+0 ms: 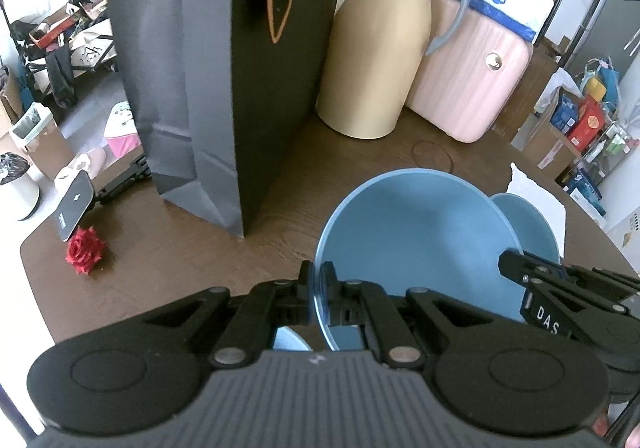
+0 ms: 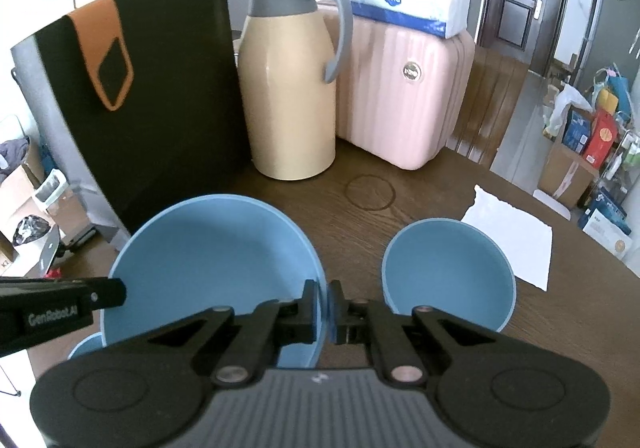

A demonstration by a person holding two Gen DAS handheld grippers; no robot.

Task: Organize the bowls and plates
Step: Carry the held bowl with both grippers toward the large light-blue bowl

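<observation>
A large blue bowl [image 1: 416,236] is held tilted above the brown table by both grippers. My left gripper [image 1: 318,288] is shut on its near left rim. My right gripper [image 2: 322,308] is shut on its right rim; the bowl also shows in the right wrist view [image 2: 212,260]. The right gripper's fingers [image 1: 520,268] show at the bowl's right edge in the left wrist view. A smaller blue bowl [image 2: 448,272] stands on the table to the right, also seen behind the big bowl [image 1: 528,220]. Another blue dish [image 2: 86,346] peeks out below the big bowl; it also shows under my left gripper [image 1: 290,340].
A black paper bag [image 2: 152,96], a beige thermos jug [image 2: 290,88] and a pink case [image 2: 404,88] with a tissue pack stand at the table's back. A white napkin [image 2: 516,236] lies right. A red rose [image 1: 85,248] and a phone [image 1: 76,204] lie at the left edge.
</observation>
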